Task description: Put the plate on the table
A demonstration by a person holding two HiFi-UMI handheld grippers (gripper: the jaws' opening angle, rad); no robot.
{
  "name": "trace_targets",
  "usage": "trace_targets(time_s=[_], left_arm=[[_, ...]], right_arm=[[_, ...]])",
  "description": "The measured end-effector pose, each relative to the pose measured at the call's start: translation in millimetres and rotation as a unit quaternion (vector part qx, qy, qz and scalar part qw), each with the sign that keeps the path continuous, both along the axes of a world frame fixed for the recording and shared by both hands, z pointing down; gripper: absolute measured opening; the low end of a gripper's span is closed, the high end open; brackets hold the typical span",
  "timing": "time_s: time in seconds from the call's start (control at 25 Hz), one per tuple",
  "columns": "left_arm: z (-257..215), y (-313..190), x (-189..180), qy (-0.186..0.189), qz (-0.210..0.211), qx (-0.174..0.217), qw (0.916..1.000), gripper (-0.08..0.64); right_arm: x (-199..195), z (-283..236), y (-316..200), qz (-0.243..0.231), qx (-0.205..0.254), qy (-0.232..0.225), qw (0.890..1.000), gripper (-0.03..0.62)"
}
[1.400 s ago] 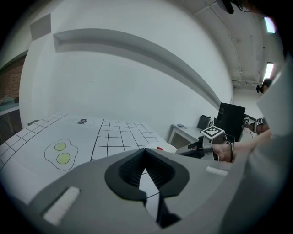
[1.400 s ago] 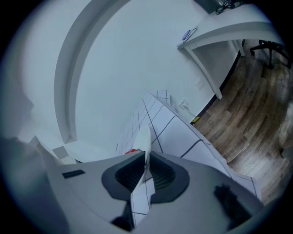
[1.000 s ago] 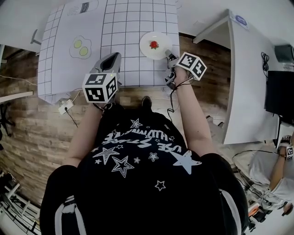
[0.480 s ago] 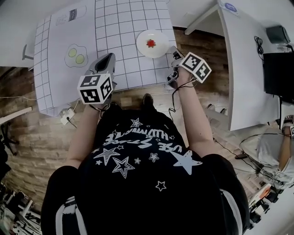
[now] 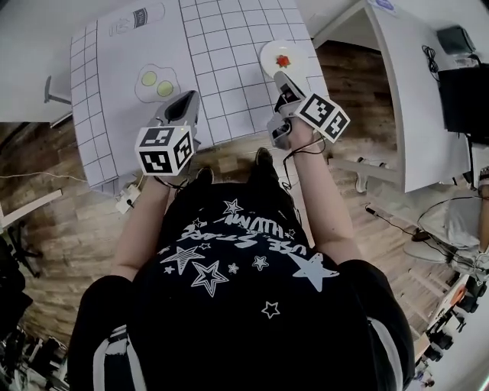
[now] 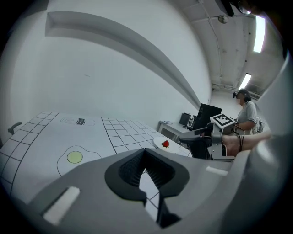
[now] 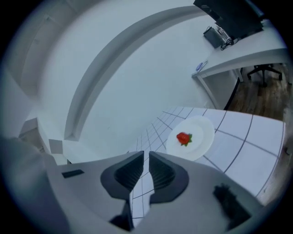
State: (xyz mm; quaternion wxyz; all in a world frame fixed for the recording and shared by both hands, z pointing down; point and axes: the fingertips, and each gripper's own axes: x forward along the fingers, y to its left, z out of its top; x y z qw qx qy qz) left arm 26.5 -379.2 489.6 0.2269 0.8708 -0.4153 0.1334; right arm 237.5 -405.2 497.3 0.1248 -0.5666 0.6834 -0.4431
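Seen from overhead, a person in a black shirt printed with white stars stands at a white bench marked with a black grid. They hold a gripper in each hand.

The plate, small, round and white, lies flat on the bench near its right edge. A single red strawberry sits at its centre. The right gripper points at the plate, its tips just short of the near rim. The left gripper hovers over the grid further left, near a printed fried egg. A printed can lies beyond the egg.

The right gripper view alone shows its jaws clearly. The right gripper has its jaws a narrow slit apart, with only the grid showing between them. The plate and strawberry lie ahead and to the right, clear of the jaws. This view also shows a second desk with an office chair under it.

In the left gripper view, the left gripper has its jaw tips pressed together, holding nothing. Past them are the fried egg and, to the right, the plate with the strawberry. The other gripper's marker cube shows beside the plate. Only this view shows another person standing in the background.
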Motion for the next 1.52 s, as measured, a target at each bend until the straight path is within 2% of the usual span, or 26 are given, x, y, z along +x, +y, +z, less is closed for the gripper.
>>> trace_targets(time_s=[0.16, 0.36, 0.6, 0.8, 1.16, 1.52], left_arm=[[1.6, 4.5, -21.2, 0.010, 0.032, 0.004, 0.9994, 0.009], [6.5, 13.3, -31.1, 0.023, 0.066, -0.009, 0.9975, 0.009], [5.1, 35.4, -17.3, 0.035, 0.102, -0.011, 0.9941, 0.009], [-7.2, 61.7, 7.1, 0.041, 0.124, 0.004, 0.9914, 0.009], [-26.1, 173.8, 29.7, 0.021, 0.155, 0.024, 0.9874, 0.009], [-30.6, 298.7, 24.1, 0.012, 0.148, 0.028, 0.9885, 0.009]], right_arm=[[-41.0, -4.3, 20.6, 0.009, 0.010, 0.007, 1.000, 0.034], [-72.0, -13.6, 52.0, 0.015, 0.006, 0.032, 0.999, 0.021], [-77.1, -23.0, 81.4, 0.023, 0.009, 0.057, 0.998, 0.017], [-70.9, -34.0, 113.8, 0.020, 0.022, 0.078, 0.997, 0.015], [-71.7, -54.1, 228.7, 0.008, 0.063, 0.094, 0.994, 0.017], [-69.5, -59.2, 355.9, 0.004, 0.086, 0.085, 0.993, 0.017]])
